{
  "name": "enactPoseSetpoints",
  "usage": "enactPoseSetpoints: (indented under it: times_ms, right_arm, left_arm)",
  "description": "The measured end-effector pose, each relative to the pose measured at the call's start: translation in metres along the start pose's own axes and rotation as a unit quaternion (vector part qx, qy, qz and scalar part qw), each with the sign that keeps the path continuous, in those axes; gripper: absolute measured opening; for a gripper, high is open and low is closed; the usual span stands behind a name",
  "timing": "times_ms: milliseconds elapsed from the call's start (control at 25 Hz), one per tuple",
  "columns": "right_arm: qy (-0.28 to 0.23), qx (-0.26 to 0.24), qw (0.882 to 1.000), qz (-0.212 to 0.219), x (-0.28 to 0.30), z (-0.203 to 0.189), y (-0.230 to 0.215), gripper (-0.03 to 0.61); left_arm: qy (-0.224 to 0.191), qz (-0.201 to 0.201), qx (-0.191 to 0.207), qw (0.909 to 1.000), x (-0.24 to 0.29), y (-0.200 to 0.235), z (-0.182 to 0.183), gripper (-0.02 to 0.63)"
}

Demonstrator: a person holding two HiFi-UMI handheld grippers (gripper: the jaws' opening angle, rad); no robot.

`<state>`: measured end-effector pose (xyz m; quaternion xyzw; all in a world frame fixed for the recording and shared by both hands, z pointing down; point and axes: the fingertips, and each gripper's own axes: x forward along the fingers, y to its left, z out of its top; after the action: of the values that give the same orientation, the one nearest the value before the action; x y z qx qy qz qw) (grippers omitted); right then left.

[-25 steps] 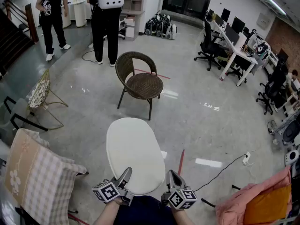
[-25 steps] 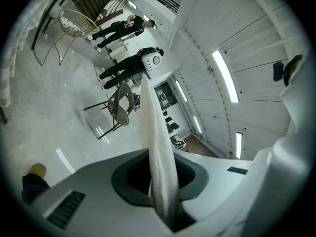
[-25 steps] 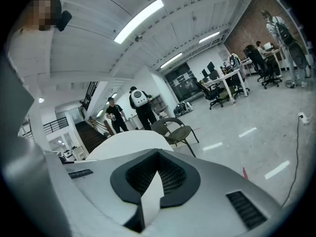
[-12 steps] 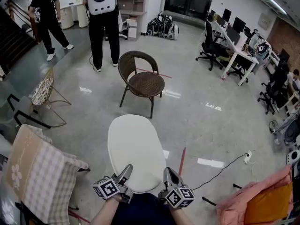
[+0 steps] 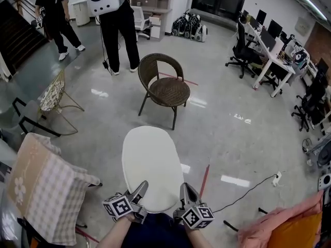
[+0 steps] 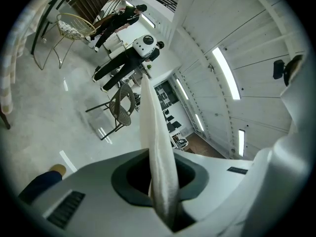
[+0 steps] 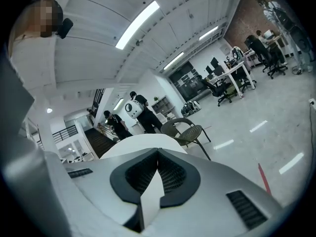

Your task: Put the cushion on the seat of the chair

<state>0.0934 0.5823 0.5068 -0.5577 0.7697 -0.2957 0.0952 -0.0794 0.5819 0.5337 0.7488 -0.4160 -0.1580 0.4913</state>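
Observation:
A flat white oval cushion (image 5: 150,164) is held level in front of me, above the floor. My left gripper (image 5: 140,188) is shut on its near left edge, and my right gripper (image 5: 184,190) is shut on its near right edge. The cushion (image 6: 153,147) runs edge-on between the left jaws, and the cushion (image 7: 148,194) sits pinched in the right jaws. A brown wicker chair (image 5: 164,87) with a bare seat stands on the floor beyond the cushion; the chair (image 7: 186,130) also shows ahead in the right gripper view.
Two people (image 5: 111,19) stand behind the chair. A wire chair (image 5: 54,99) is at the left, a checked cushion (image 5: 41,187) at the near left, a pink and orange pile (image 5: 289,226) at the near right. Desks and office chairs (image 5: 264,50) line the right. A cable (image 5: 248,190) lies on the floor.
The view has advanced toward the wicker chair, which now looks nearer and slightly right. Both grippers keep their hold on the cushion; the right one has shifted a little forward.

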Motion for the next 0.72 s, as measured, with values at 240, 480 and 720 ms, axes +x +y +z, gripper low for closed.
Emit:
enactPoseSetpoints:
  times_ms: [240, 480, 720]
  right_arm:
    - [0.003, 0.003, 1.0, 0.005, 0.049, 0.011, -0.003, 0.025]
    - [0.003, 0.004, 1.0, 0.008, 0.108, 0.033, 0.0, 0.025]
    - [-0.003, -0.004, 1.0, 0.007, 0.159, 0.052, 0.004, 0.025]
  left_arm:
    - [0.0, -0.001, -0.003, 1.0, 0.035, 0.013, 0.035, 0.067]
    - [0.005, -0.007, 0.0, 1.0, 0.077, 0.022, 0.084, 0.067]
    - [0.007, -0.019, -0.004, 0.9998, 0.113, 0.027, 0.126, 0.067]
